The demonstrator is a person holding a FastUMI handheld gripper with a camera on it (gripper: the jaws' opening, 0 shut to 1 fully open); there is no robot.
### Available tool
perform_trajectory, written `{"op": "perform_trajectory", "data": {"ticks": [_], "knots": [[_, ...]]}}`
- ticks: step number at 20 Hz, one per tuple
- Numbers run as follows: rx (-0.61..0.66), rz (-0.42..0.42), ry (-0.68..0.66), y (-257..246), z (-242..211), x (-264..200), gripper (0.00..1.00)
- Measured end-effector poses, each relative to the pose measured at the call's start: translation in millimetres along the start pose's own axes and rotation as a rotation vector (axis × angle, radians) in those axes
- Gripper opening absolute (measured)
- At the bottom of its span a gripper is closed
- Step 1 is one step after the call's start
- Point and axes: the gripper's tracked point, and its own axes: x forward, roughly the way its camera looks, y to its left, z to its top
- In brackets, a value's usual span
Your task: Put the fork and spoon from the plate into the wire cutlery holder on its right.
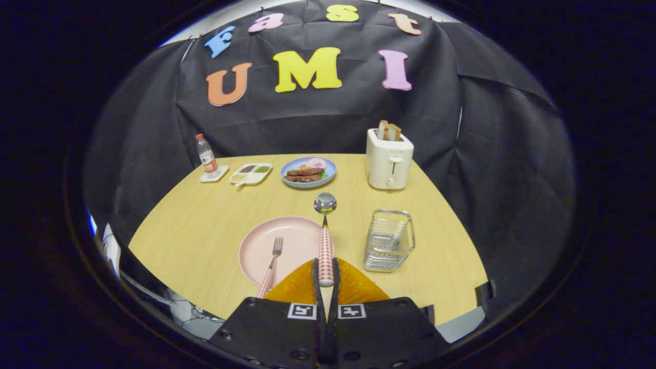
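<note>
Spoon (325, 241) sits clamped by its checked handle between the closed fingers of the gripper (326, 279), bowl pointing ahead, lifted over the pink plate (256, 251); fork (271, 264) lies on that plate; next, I judge, swing right and lower it into the wire cutlery holder (388, 241).

Black tool (325, 277) body, screw holes, two square fiducial markers
</note>
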Motion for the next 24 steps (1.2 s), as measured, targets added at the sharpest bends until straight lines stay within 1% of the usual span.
{"op": "perform_trajectory", "data": {"ticks": [3,6,8,10,14,15,18,21,24], "knots": [[0.046,-0.058,0.071,-38,14,-23,0.0],[0.106,-0.082,0.18,-65,13,-35,0.0],[0.108,-0.097,0.239,-77,11,-36,0.0],[0.104,-0.095,0.29,-80,9,-32,0.0],[0.192,-0.066,0.42,-81,3,-16,0.0],[0.204,-0.071,0.443,-84,3,-11,0.0],[0.195,-0.088,0.501,-92,4,5,0.0],[0.19,-0.082,0.558,-91,4,21,0.01],[0.221,-0.087,0.623,-95,-5,34,0.01]]}}
